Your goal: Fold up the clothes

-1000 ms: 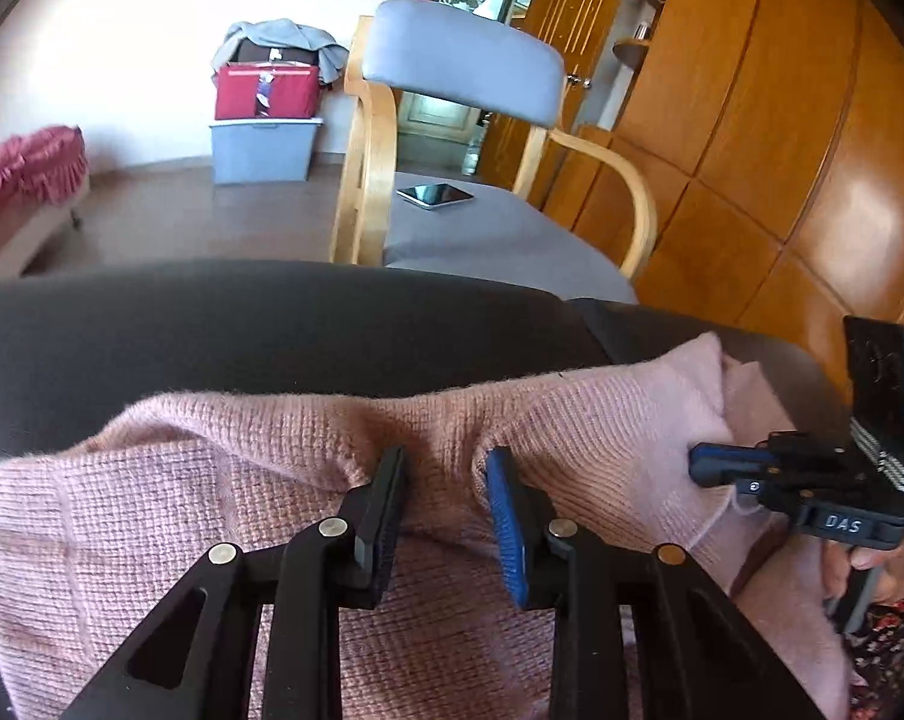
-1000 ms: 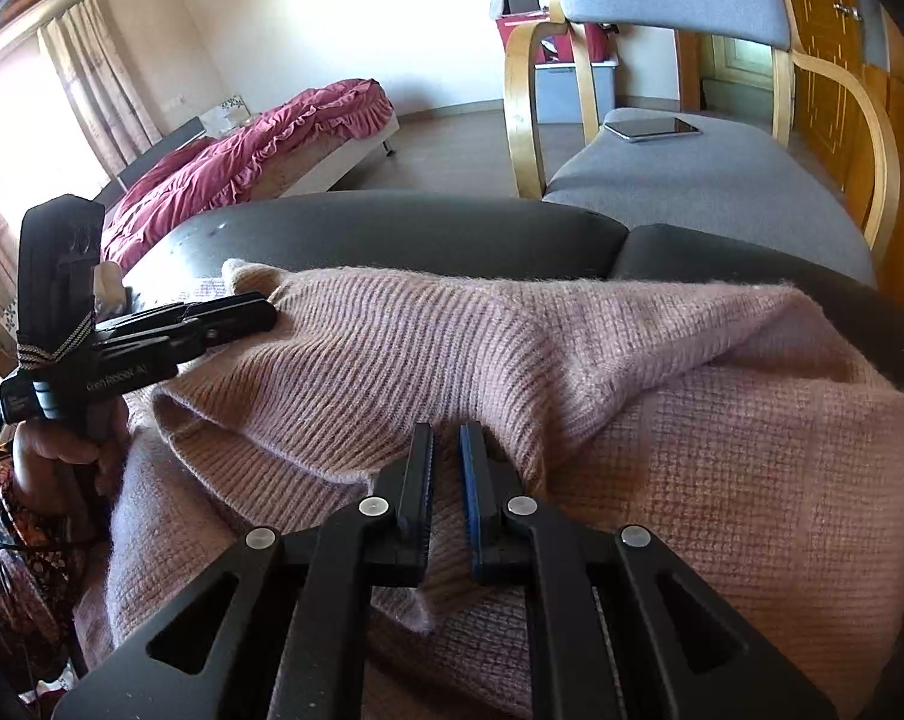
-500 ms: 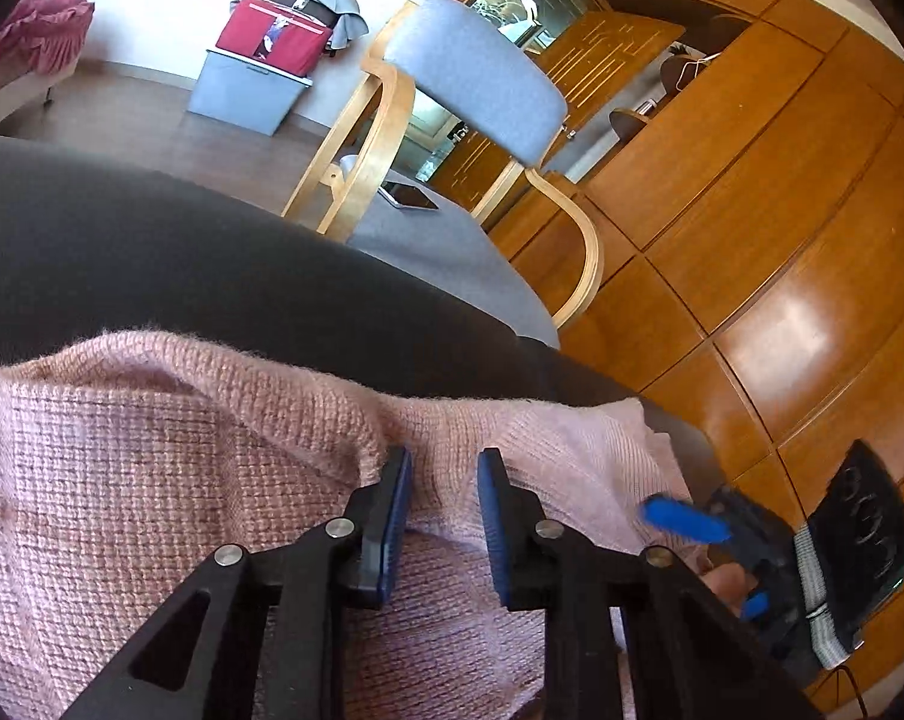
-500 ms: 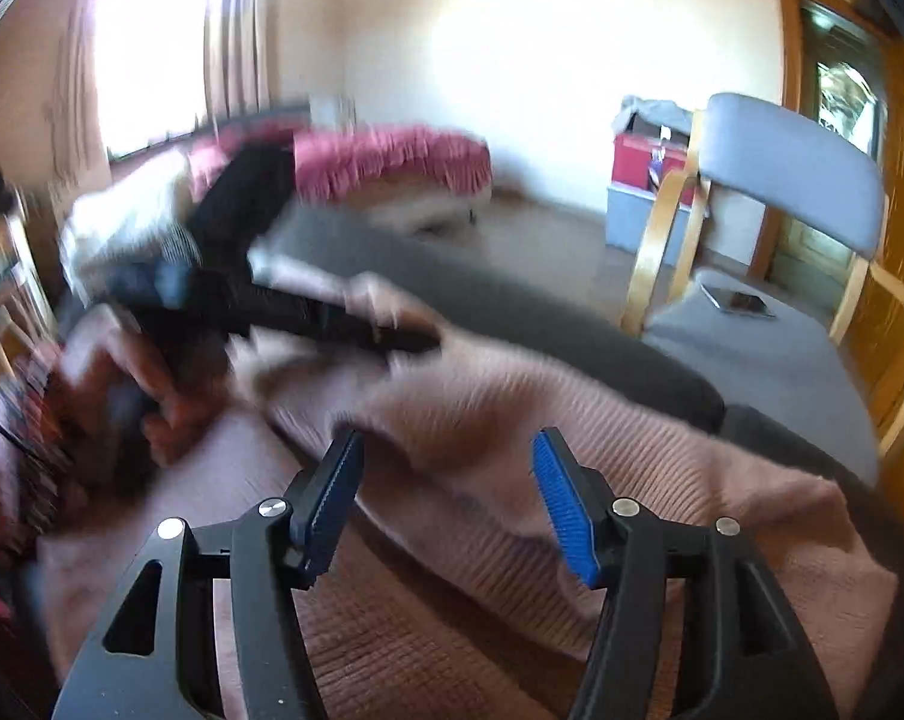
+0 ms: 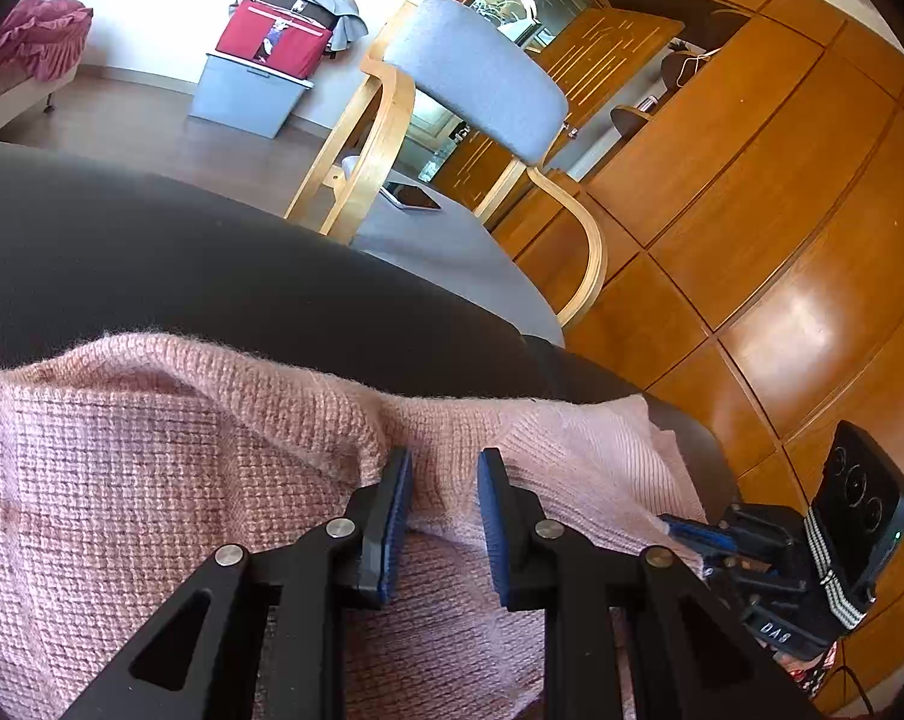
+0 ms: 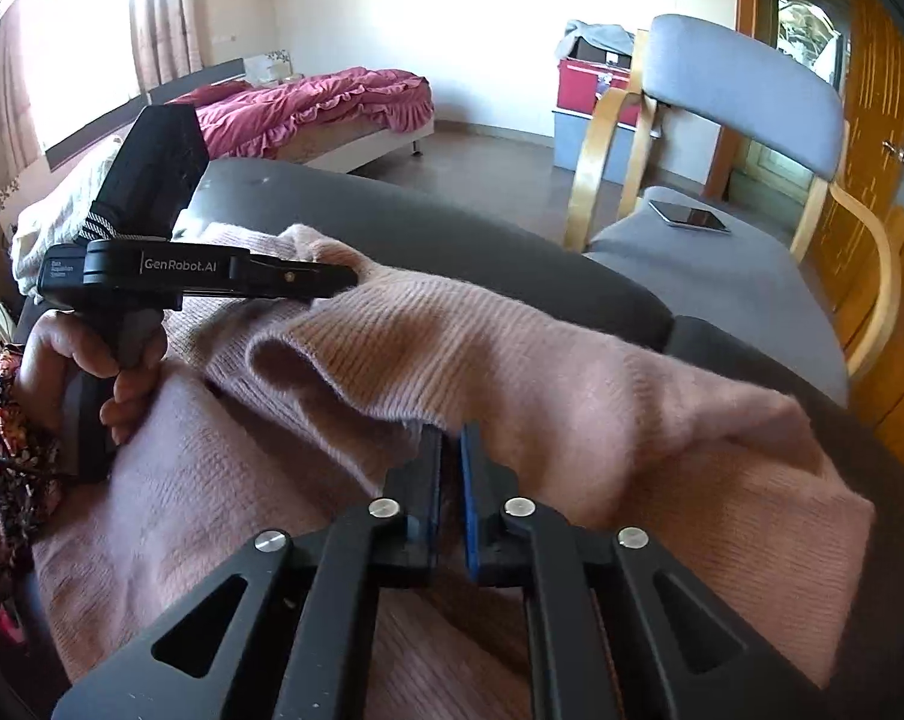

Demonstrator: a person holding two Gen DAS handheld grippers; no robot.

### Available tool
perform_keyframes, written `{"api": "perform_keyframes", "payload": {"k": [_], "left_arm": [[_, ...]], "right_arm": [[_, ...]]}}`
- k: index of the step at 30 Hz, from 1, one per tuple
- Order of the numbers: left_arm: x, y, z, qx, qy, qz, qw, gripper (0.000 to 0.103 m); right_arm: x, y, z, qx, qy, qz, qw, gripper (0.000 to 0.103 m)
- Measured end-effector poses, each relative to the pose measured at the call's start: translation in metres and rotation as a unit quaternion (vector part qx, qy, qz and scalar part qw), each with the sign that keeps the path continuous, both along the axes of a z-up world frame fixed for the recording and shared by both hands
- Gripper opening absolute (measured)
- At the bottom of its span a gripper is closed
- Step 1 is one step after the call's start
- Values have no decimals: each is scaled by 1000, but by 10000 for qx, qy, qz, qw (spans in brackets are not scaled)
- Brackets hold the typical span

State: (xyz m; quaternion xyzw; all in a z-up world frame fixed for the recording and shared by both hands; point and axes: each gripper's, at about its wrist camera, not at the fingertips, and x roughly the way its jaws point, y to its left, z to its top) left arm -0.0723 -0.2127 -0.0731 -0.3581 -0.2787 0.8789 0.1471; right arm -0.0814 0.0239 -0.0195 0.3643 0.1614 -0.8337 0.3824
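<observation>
A pink knitted sweater [image 5: 152,450] [image 6: 571,390] lies spread over a dark padded surface [image 5: 182,252] [image 6: 452,240]. In the left wrist view, my left gripper [image 5: 444,459] pinches a raised ridge of the knit near the sweater's far edge. From the right wrist view the same left gripper [image 6: 344,279] is shut on a lifted fold, held by a person's hand [image 6: 92,360]. My right gripper [image 6: 450,438] has its blue pads nearly together on a draped fold that hides its tips. The right gripper [image 5: 673,525] also shows at the sweater's right edge.
A wooden armchair with grey cushions [image 5: 475,66] [image 6: 739,84] stands just beyond the padded surface, with a phone [image 5: 413,197] [image 6: 688,217] on its seat. Wooden wardrobe panels [image 5: 781,210] fill the right. A bed with a red cover [image 6: 308,102] and a red bag on a grey box [image 5: 272,39] are farther off.
The right gripper, open half a second ago, has shut again on a fold of the sweater. The left gripper has kept its hold and tilted.
</observation>
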Motion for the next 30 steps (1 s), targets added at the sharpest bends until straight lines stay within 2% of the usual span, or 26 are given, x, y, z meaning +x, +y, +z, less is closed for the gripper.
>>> {"api": "perform_keyframes", "payload": {"k": [4,6,8,10,12,14,15,17,18,20,21,25,28,30], "left_arm": [[0,0,-1,-24,6,3,10000,22],[1,3,1,-133,31,6,9999,22],[3,7,4,-294,75,-7,9995,22],[4,16,8,-551,163,-91,9983,22],[5,25,12,-794,245,-187,9964,23],[5,33,14,-976,297,-339,9942,23],[6,38,15,-1119,297,-424,9924,23],[8,50,17,-1659,225,-626,9839,23],[11,59,19,-2051,243,-727,9757,23],[17,72,22,-2644,309,-757,9609,24],[20,75,24,-2822,339,-702,9562,24],[30,75,37,-2967,434,-279,9536,24],[31,70,58,-2553,746,25,9640,24],[21,74,67,-2387,806,197,9675,25]], "right_arm": [[-16,12,-10,261,-83,-342,9990,0],[-22,25,-4,-268,-356,-256,9987,0],[-23,35,8,-1011,-329,-286,9939,4],[-24,33,7,-1294,-343,-248,9907,11],[-24,30,5,-1458,-314,-222,9886,11],[-21,7,-12,-434,117,-298,9985,11],[-20,0,-21,-10,99,-260,9996,11],[-14,0,-21,309,26,-61,9995,11],[-11,0,-21,438,-14,43,9990,11],[-11,7,-19,390,-139,255,9988,11],[-16,14,-19,157,-240,160,9995,11],[-36,39,-18,-777,-641,-220,9947,11],[-52,58,-18,-1471,-937,-504,9834,12],[-62,71,-17,-1929,-1132,-692,9722,12]]}}
